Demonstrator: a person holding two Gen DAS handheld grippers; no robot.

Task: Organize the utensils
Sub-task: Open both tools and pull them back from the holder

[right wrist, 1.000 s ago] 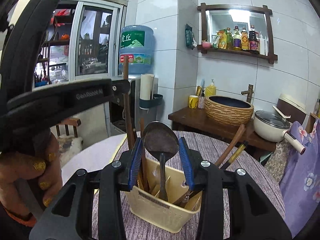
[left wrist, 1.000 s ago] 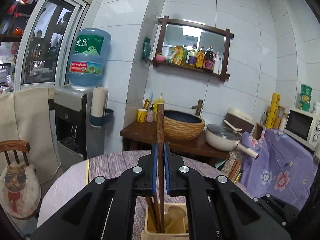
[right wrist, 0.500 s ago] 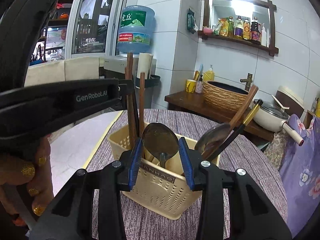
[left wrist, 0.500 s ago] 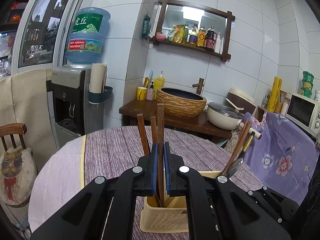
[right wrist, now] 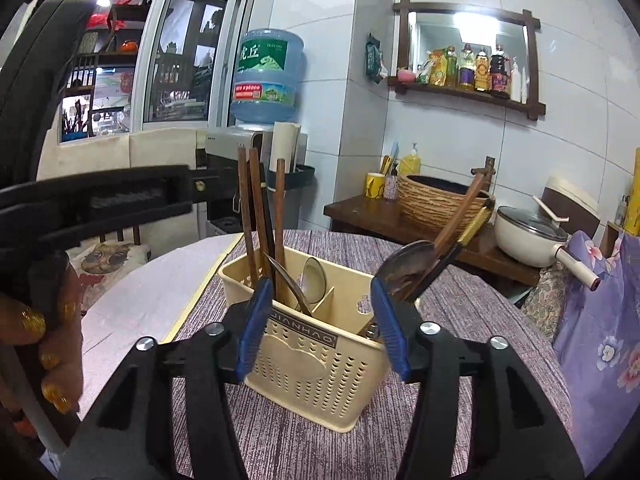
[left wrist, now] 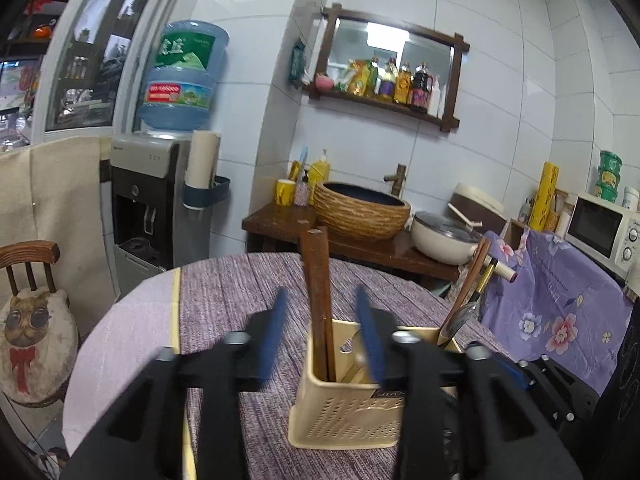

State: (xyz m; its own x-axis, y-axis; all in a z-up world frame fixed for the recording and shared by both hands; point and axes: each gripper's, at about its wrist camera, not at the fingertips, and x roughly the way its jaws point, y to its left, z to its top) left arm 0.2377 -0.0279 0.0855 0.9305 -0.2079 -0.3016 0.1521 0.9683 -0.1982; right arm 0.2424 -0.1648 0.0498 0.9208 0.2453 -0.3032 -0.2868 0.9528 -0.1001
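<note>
Chopsticks upright in caddy left slot, spoons leaning in right. Left gripper spread wide, empty; right gripper likewise, astride caddy. No loose utensils visible on table; task probably nearly finished.

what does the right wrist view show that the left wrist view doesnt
Only the right wrist view shows the caddy's inner divider, three separate chopsticks in its left compartment, two spoons leaning beside them, and the hand holding the left tool. Only the left wrist view shows the microwave, and the left gripper open around the chopsticks. Both show the caddy on the purple cloth, the slanted utensils at its right end, the water jug, and the shelf of bottles. The right gripper is open and empty.
</note>
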